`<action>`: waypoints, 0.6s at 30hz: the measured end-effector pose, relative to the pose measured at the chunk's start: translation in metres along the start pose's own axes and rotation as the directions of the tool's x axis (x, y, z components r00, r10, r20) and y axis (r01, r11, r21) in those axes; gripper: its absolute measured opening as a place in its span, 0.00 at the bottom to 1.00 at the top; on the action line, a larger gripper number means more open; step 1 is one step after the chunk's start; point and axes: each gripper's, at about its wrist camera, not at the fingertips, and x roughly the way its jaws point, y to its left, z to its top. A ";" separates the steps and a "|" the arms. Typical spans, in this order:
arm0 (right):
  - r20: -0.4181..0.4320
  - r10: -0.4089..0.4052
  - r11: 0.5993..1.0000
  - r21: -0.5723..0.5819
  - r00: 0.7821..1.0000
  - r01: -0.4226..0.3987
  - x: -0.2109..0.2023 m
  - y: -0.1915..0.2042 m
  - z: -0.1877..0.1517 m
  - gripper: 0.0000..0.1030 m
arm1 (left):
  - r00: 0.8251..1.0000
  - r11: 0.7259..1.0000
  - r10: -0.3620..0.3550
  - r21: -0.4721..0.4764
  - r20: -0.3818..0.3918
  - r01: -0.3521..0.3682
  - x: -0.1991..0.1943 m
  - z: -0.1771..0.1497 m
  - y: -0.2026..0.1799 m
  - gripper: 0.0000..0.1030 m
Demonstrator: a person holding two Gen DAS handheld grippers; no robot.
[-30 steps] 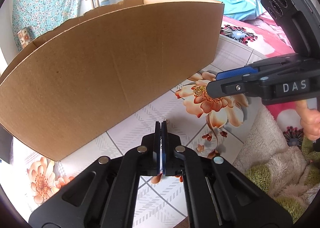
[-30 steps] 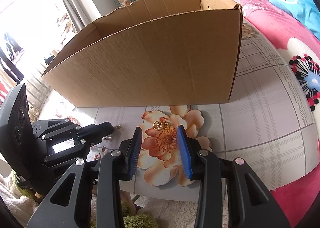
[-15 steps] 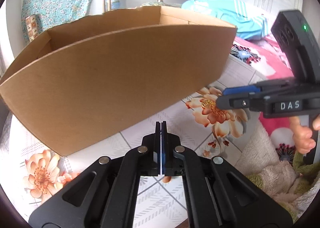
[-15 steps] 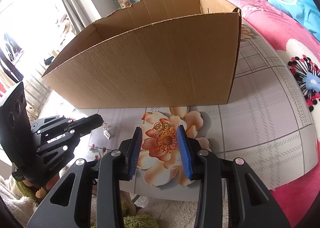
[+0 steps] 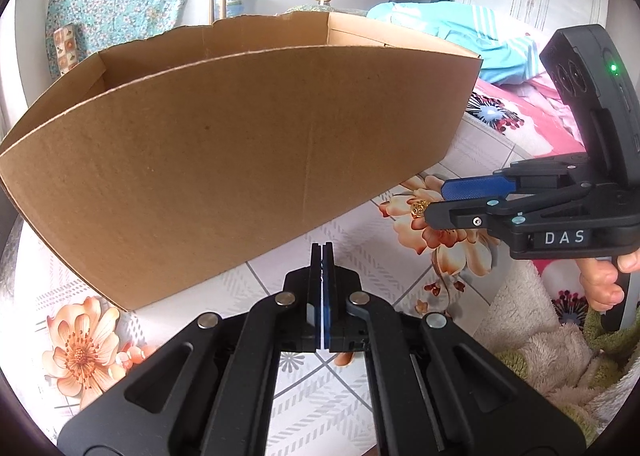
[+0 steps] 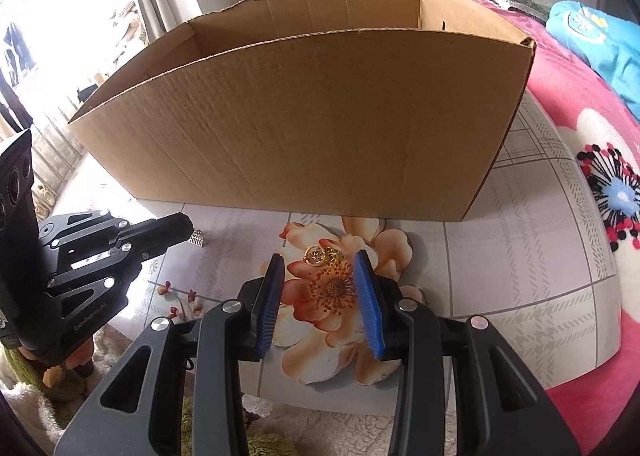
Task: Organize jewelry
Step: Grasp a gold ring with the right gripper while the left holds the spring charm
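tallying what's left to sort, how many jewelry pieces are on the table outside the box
2: a gold piece on the flower print ahead of the right gripper, a silver piece at the left gripper tip. The box could hide more.

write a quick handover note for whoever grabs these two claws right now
left claw: shut; a small silver charm seems to hang from its tip, above the table.
right claw: open, tips either side of the gold piece, which lies ungripped on the flowered tablecloth.
cardboard box: open-topped, just behind both; inside hidden.
Done: silver charm apparently picked up.
Left: close on the gold piece, then probably put both in the box.
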 end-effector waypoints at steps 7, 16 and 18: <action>-0.004 0.009 0.999 -0.040 1.000 -0.009 0.006 0.008 0.006 0.27 | 1.000 1.000 -0.003 -0.006 -0.017 0.003 0.005 -0.002 0.002 0.00; -0.013 -0.002 0.999 -0.035 1.000 0.002 0.014 0.006 0.007 0.21 | 1.000 1.000 -0.005 -0.006 -0.015 0.005 0.006 -0.002 0.001 0.00; -0.011 -0.008 0.999 -0.039 1.000 0.008 0.016 0.008 0.009 0.19 | 1.000 1.000 -0.004 -0.006 -0.015 0.004 0.006 -0.002 0.001 0.00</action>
